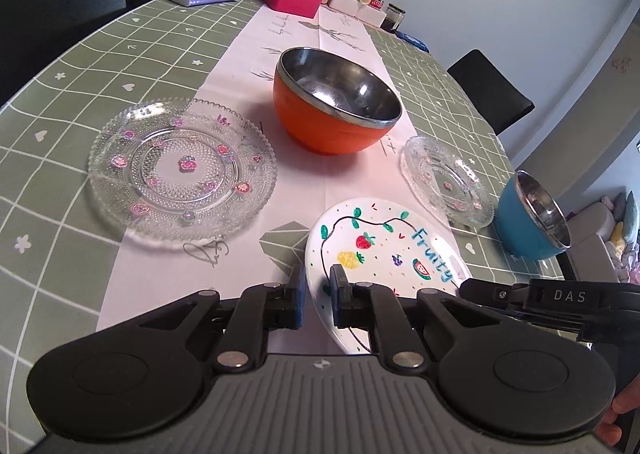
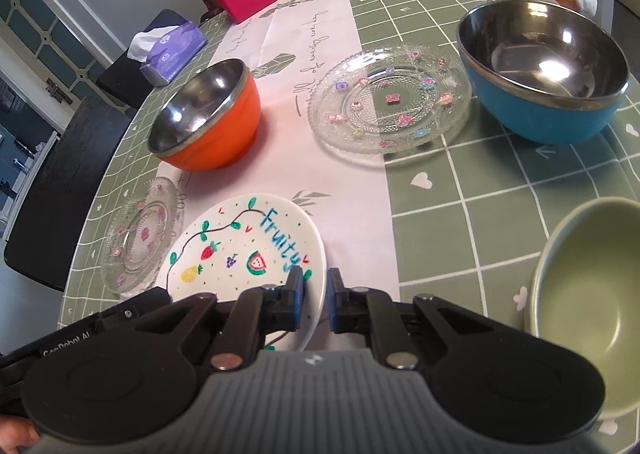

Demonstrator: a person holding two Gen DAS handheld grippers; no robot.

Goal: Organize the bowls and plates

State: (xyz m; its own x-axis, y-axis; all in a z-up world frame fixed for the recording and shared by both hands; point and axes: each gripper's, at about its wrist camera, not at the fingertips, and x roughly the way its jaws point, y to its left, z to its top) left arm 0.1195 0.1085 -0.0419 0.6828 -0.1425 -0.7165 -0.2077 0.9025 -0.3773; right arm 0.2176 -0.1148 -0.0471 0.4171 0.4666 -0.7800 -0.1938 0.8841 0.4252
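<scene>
Both the left gripper (image 1: pixel 319 288) and right gripper (image 2: pixel 316 290) were clamped on opposite rims of the fruit plate (image 1: pixel 384 242), near the orange bowl (image 1: pixel 336 102).

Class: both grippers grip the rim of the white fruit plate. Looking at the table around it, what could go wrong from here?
1. The white fruit plate is pinched only at its rim by the left gripper and right gripper; uneven pulling might make it slip.
2. The glass plate lies close beside it and could get knocked.
</scene>
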